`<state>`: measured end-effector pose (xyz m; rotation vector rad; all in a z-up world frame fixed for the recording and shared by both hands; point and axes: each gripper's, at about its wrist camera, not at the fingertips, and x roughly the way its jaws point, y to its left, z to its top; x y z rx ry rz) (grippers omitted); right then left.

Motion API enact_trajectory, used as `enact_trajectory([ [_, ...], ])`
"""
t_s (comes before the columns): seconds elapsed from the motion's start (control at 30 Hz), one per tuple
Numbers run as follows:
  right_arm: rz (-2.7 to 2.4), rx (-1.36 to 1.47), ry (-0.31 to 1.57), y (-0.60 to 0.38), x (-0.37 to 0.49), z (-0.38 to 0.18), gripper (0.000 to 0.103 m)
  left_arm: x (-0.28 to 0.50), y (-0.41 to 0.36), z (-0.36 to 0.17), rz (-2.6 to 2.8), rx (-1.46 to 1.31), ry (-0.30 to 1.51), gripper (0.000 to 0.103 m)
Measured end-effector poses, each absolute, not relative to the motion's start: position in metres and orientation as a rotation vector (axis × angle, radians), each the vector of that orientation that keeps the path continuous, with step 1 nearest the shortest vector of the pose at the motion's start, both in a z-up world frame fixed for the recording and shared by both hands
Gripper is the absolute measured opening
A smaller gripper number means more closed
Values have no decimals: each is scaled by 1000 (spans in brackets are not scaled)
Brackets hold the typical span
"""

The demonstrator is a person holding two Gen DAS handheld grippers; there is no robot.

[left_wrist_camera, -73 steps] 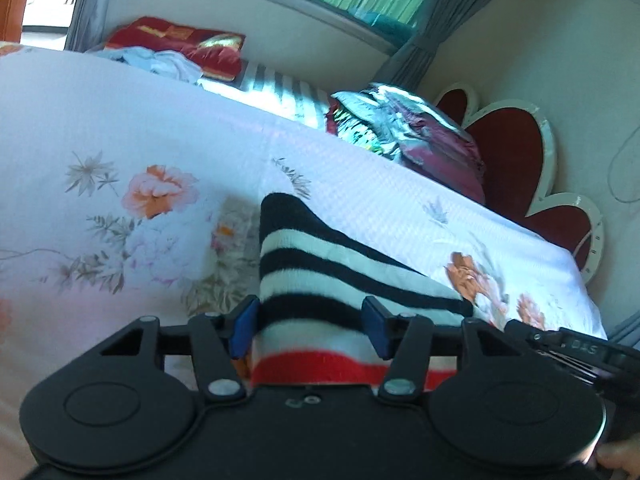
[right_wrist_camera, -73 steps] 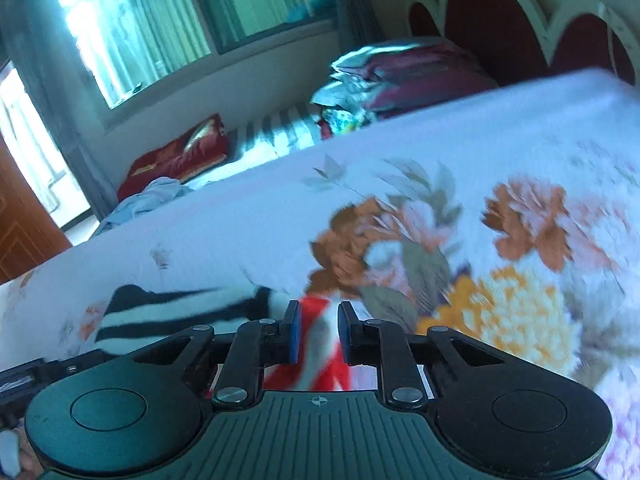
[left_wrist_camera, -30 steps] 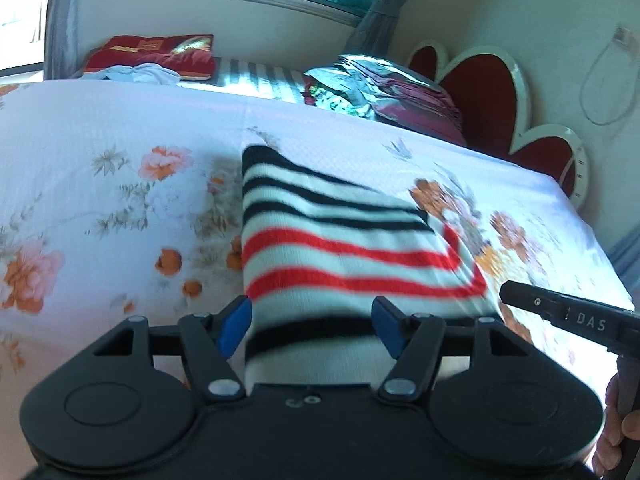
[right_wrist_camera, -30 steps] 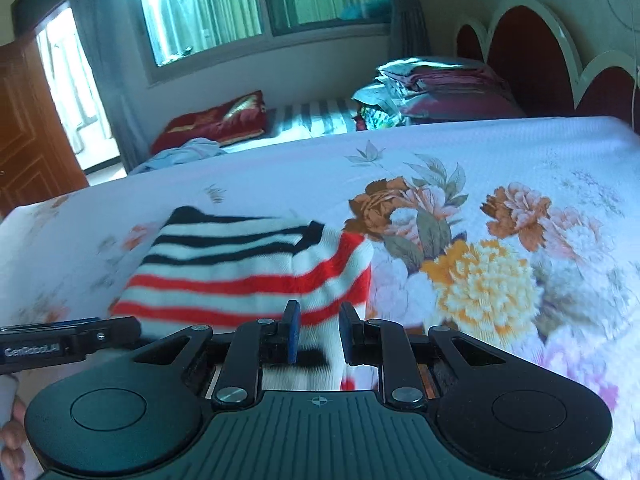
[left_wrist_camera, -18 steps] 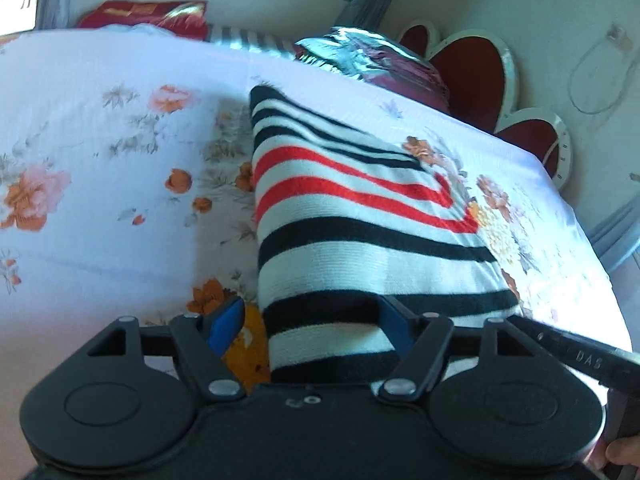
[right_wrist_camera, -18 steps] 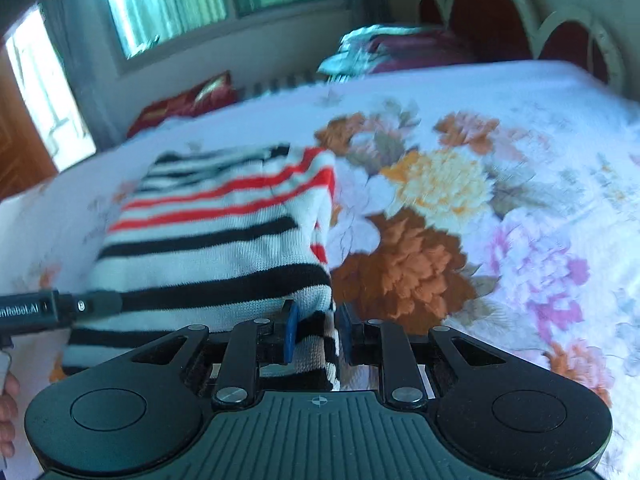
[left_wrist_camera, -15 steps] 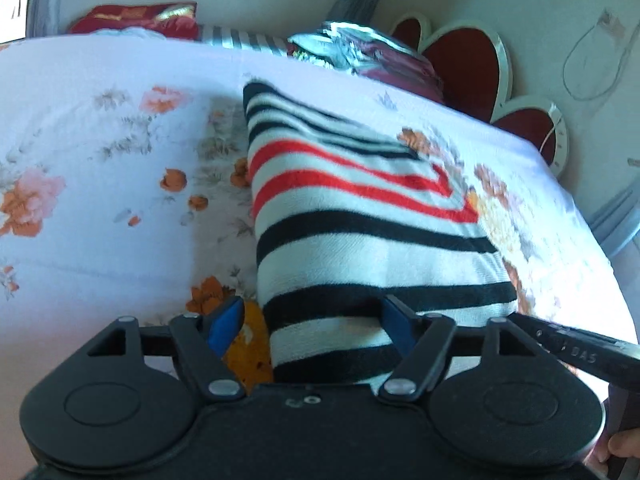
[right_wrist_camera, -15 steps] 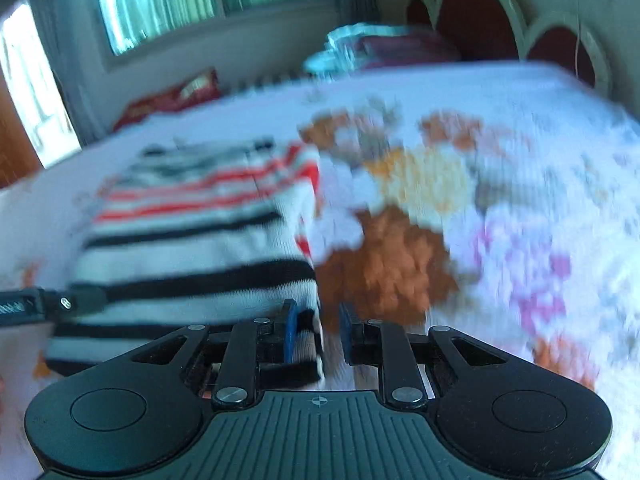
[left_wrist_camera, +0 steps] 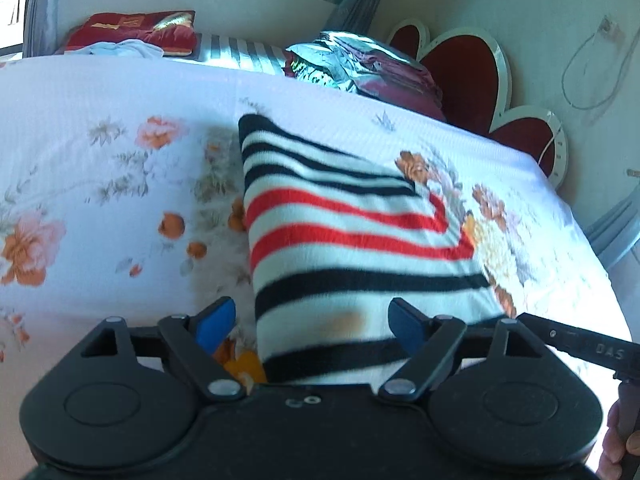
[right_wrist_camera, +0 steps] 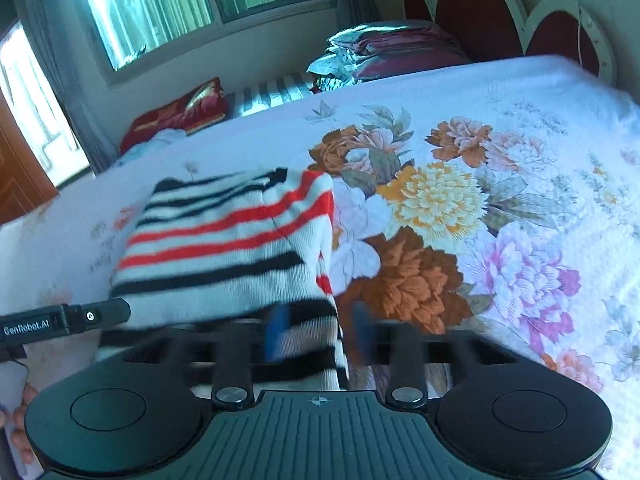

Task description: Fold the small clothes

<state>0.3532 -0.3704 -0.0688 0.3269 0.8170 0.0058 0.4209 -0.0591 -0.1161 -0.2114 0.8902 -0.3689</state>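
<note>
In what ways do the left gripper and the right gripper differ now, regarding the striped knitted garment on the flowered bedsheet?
The left gripper stands wide, its blue pads clear of the striped knitted garment; the right gripper stands narrower, its pads blurred. The left spans the garment's near left edge; the right spans its near right corner. Both have just been opening, cloth between their jaws, above the flowered bedsheet.

Bare floral bedsheet [right_wrist_camera: 500, 128] lies open around the folded striped sweater [left_wrist_camera: 344, 248].
</note>
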Motion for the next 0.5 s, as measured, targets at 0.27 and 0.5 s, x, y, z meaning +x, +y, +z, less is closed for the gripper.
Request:
enact_trajectory([
  [0.27,82,380,822,-391,394,-82,67,444,-78,-123,-333,-244,925,84],
  [0.5,191,436,884,-404,432,-109,67,456,-87,-133,-309,-238,930,89],
])
